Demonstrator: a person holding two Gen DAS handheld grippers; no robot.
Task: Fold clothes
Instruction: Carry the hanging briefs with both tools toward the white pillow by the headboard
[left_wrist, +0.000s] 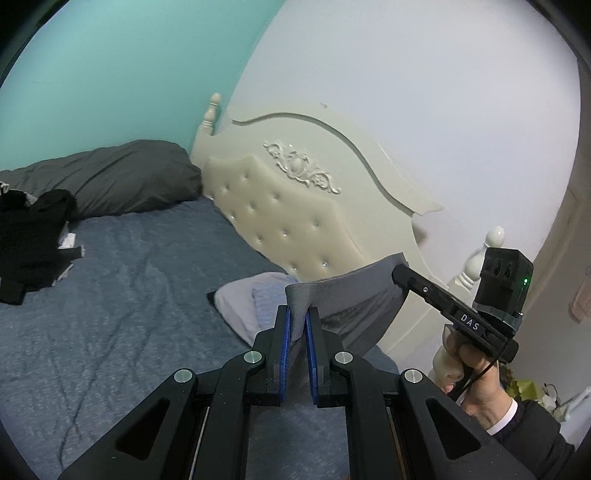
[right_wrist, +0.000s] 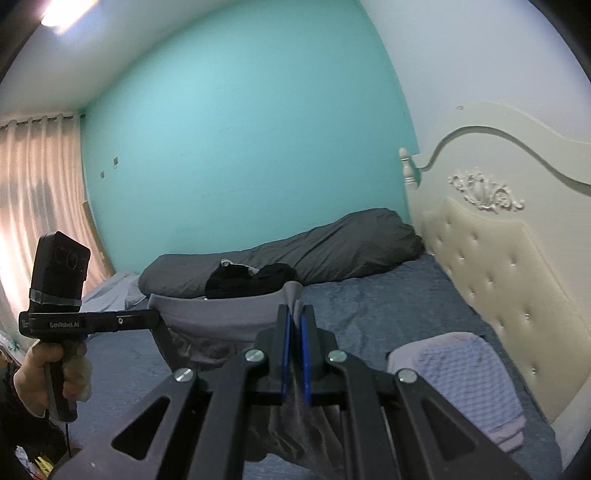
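Note:
A grey garment with a ribbed waistband (left_wrist: 354, 299) hangs stretched in the air between my two grippers, above the blue bed (left_wrist: 129, 295). My left gripper (left_wrist: 298, 314) is shut on one end of the waistband. My right gripper (right_wrist: 295, 312) is shut on the other end of the same garment (right_wrist: 221, 314), whose body droops below. The right gripper also shows in the left wrist view (left_wrist: 397, 275), and the left one in the right wrist view (right_wrist: 157, 317). A folded lilac and white stack (right_wrist: 461, 376) lies by the headboard.
A cream tufted headboard (left_wrist: 295, 206) bounds the bed on the right. A dark grey duvet roll (right_wrist: 314, 251) lies along the teal wall. A black clothes pile (left_wrist: 33, 236) sits in front of it. Curtains (right_wrist: 37, 192) hang at far left.

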